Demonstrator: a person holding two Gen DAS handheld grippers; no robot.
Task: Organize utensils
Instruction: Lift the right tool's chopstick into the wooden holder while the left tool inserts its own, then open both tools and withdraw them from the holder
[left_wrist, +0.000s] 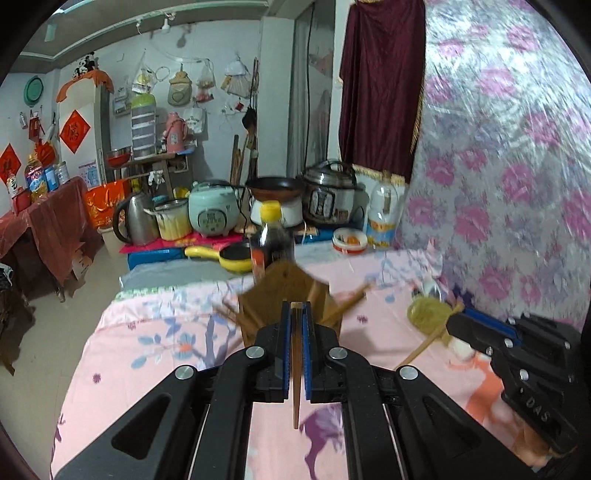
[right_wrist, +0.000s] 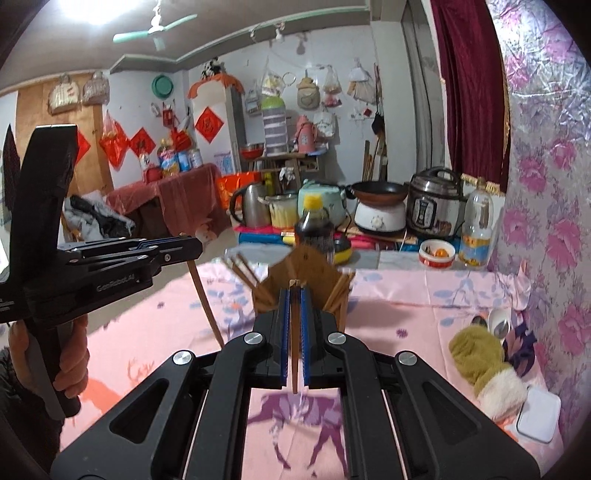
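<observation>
Both grippers pinch one chopstick each.
Left gripper (left_wrist: 295, 314) clamps its chopstick (left_wrist: 295, 369); right gripper (right_wrist: 294, 295) likewise (right_wrist: 294, 350), wooden holder (right_wrist: 310, 269) centre frame.

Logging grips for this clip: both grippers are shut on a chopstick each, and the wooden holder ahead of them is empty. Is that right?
Not quite. The wooden holder is not empty: several chopsticks already stand in it, as the right wrist view shows. The rest holds: the left gripper and the right gripper are each shut on a chopstick.
</observation>
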